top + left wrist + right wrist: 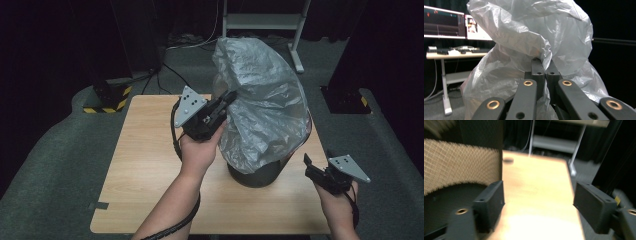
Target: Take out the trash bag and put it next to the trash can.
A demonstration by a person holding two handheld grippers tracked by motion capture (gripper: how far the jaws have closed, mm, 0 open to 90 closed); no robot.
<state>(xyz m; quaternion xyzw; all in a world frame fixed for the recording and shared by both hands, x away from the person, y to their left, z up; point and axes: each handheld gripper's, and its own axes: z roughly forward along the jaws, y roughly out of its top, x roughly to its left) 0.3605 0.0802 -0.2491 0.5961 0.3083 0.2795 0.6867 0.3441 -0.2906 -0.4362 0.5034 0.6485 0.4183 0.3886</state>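
A dark mesh bin point(257, 172) stood on the wooden counter point(145, 165), toward its right half; this bin serves as the landmark. A grey translucent plastic bag point(265, 105) was draped over the top of the bin, billowing well above its rim and hanging down the sides, with the lower bin wall bare.

The left tool point(225, 102) was held up at the left of the bin, at the level of the bag's upper part. In the left gripper view its jaws were pressed together with a fold of the bag point(524, 37) pinched between them; film also bunched around the linkage below.

The right tool point(307, 162) sat low, just right of the bin base and apart from it, near the counter's right edge. In the right gripper view its jaws stood wide apart, with nothing between them; the bin's mesh wall point(461, 165) lay to the left of the jaws. That view was blurred.

A white-framed stand point(265, 22) stood on the floor behind the bin.
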